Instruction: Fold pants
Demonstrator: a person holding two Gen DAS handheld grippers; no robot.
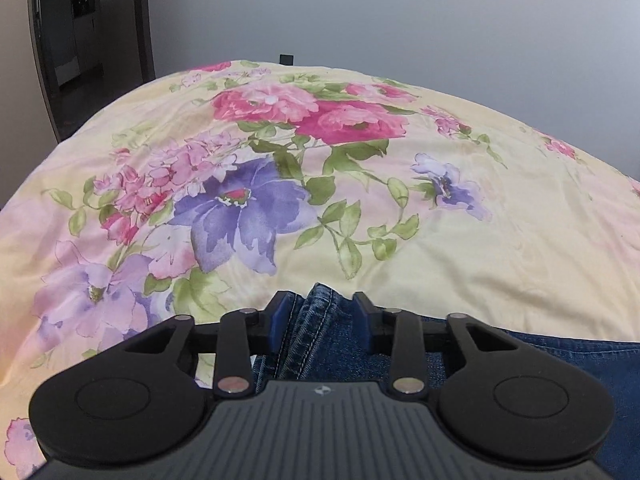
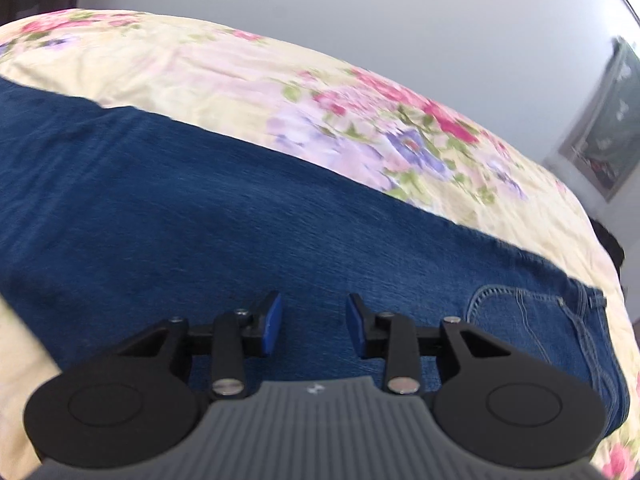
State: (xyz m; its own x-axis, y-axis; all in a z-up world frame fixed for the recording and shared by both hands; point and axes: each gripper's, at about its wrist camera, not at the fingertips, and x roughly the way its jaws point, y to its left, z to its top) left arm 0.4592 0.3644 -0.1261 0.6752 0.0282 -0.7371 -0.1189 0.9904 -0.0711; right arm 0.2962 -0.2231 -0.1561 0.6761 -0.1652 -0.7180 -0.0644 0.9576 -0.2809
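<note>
The blue denim pants (image 2: 200,200) lie flat across a floral bedsheet (image 2: 200,64), with a stitched back pocket (image 2: 516,320) and the waistband at the right end. My right gripper (image 2: 314,328) hovers over the middle of the denim, its blue pads apart and nothing between them. In the left wrist view a bunched, stitched edge of the pants (image 1: 316,320) rises between the blue pads of my left gripper (image 1: 320,316), filling the gap. More denim (image 1: 560,360) runs off to the right beneath it.
The yellow sheet with pink and purple flowers (image 1: 440,240) covers the bed beyond the pants. A dark door frame (image 1: 48,60) stands at the far left, a grey wall behind. A framed picture (image 2: 608,128) hangs at the right, and a dark object (image 2: 610,250) sits past the bed's right edge.
</note>
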